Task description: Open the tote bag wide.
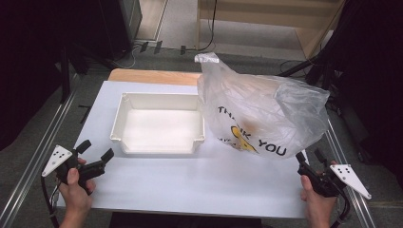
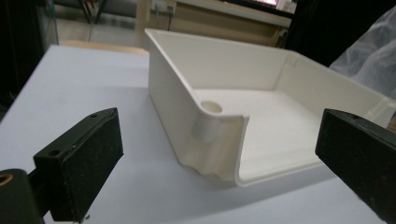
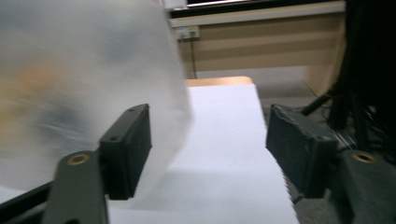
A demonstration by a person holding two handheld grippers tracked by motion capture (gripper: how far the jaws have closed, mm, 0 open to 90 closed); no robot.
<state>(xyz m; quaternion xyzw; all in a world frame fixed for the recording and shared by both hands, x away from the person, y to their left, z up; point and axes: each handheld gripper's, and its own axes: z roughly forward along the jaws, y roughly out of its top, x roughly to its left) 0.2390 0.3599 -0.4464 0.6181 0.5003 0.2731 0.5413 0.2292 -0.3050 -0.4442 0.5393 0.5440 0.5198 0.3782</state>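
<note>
Setting: lying flat and white, the desk (image 1: pixel 190 185) carries a tray and a plastic bag, with a strip of wooden board showing at its far edge.
Tray: white plastic tray (image 1: pixel 159 124) sits left of centre, open side up, nothing visible inside; in the left claw view its near corner (image 2: pixel 210 135) has a round moulded post.
Bag: translucent plastic bag (image 1: pixel 259 111), printed "THANK YOU", bulges just right of the tray, its side touching or nearly touching the tray's right wall; something brownish shows through, too blurred to name.
Left claw: left claw (image 1: pixel 95 153) hovers at the desk's near left corner, jaws spread wide, nothing between them, pointed at the tray.
Right claw: right claw (image 1: pixel 310 156) hangs at the near right edge, jaws wide apart and empty, just beside the bag's lower corner.
Hands: left hand (image 1: pixel 73 187) and right hand (image 1: pixel 316 199) each grip a handle.
</note>
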